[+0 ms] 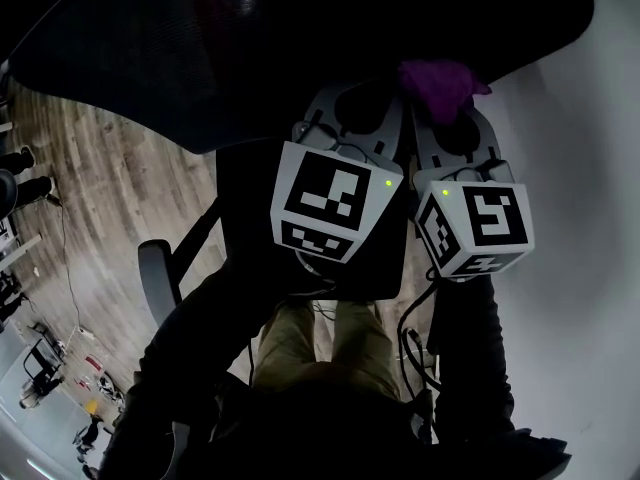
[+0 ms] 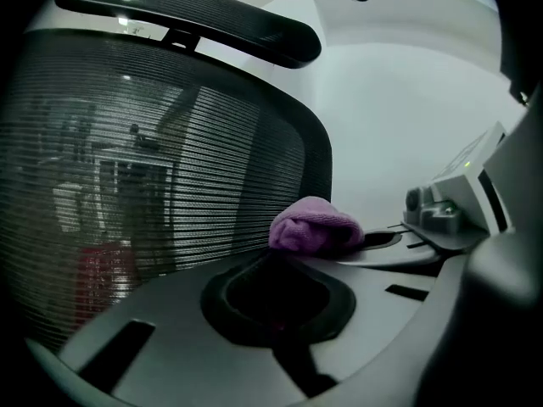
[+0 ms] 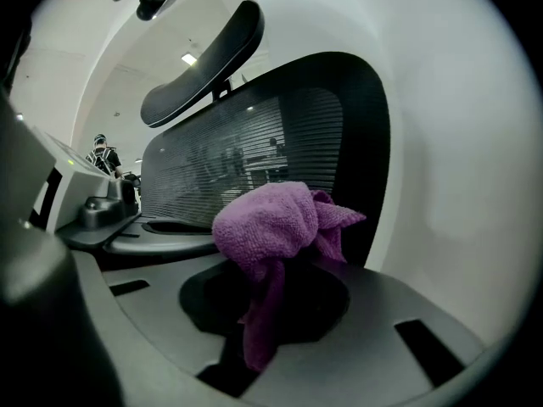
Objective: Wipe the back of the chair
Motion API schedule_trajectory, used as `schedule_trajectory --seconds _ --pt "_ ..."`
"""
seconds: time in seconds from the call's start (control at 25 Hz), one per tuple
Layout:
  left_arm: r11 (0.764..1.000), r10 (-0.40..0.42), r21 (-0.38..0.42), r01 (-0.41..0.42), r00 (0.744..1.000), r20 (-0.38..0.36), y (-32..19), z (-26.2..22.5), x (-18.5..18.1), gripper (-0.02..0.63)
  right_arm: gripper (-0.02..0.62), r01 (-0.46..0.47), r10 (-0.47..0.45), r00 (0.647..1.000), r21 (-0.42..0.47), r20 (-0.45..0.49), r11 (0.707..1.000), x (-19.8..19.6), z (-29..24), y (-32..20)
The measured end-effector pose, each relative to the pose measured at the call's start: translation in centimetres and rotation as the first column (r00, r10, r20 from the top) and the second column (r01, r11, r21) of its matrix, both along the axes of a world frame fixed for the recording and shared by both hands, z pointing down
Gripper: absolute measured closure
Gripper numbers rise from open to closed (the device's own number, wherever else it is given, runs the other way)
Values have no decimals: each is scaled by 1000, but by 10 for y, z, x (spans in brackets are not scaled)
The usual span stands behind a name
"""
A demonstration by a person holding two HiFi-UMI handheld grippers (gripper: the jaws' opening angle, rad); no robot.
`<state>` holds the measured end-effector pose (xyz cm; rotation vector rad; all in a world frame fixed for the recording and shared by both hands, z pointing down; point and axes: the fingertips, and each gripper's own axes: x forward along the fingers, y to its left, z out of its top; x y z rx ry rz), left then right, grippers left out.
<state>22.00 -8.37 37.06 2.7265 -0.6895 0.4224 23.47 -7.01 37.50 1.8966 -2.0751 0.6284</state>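
The chair's black mesh back [image 1: 250, 38] fills the top of the head view, and both grippers are held side by side against it. My right gripper [image 3: 276, 270] is shut on a bunched purple cloth [image 3: 267, 223], which sits near the back's dark right rim [image 3: 369, 142]. A tail of the cloth hangs down over the jaws. In the head view the cloth [image 1: 440, 83] shows at the tip of the right gripper [image 1: 450, 118]. My left gripper [image 2: 276, 261] is just left of it, close to the mesh [image 2: 153, 168], jaws together with nothing in them. From there the cloth [image 2: 314, 225] lies just to the right.
The chair's curved headrest [image 2: 212, 19] stands above the mesh. A white wall [image 1: 580, 168] is close on the right. Wooden floor [image 1: 90, 198] and a chair armrest [image 1: 155, 273] lie to the left below. Cables hang near my legs [image 1: 410, 348].
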Motion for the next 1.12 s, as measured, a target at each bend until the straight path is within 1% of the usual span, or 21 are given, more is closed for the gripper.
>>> schedule_trajectory --seconds 0.28,0.48,1.12 --pt "1000 -26 -3 26 1000 3 -11 3 -33 600 538 22 -22 1000 -4 -1 1000 -33 3 -11" --pt "999 -44 -10 44 999 11 -26 1 -46 600 538 44 -44 999 -13 1 999 -46 1 -26" --pt "995 -104 -9 104 995 8 -42 5 -105 600 538 95 -96 995 -10 -6 995 -104 5 -43"
